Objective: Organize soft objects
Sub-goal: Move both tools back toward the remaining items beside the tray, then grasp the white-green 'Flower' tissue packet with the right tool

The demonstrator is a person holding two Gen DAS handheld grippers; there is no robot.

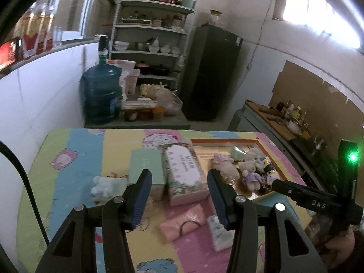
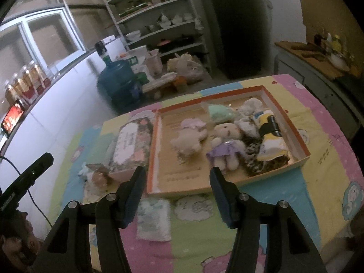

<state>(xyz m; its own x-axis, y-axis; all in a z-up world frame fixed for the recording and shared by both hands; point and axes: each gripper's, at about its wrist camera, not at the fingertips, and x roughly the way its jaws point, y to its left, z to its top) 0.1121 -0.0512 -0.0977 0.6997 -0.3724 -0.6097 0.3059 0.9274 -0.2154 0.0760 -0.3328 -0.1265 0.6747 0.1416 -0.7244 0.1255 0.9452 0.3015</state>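
Soft toys [image 2: 224,145] already fill the orange tray [image 2: 229,90]; a pale plush [image 1: 103,187] lies at nine o'clock of the boxes on the table [image 1: 75,159]. Both claws — left [image 1: 179,196], right [image 2: 177,195] — gape empty; take the plush mid-body, gently.

White walls, bright window [image 1: 318,11] high on the right; grey metal shelves [image 1: 154,36] stacked with bowls and pots, dark fridge [image 1: 211,72] beside them; blue water jug [image 1: 101,93] on the floor; cardboard-backed counter [image 1: 284,122] with bottles
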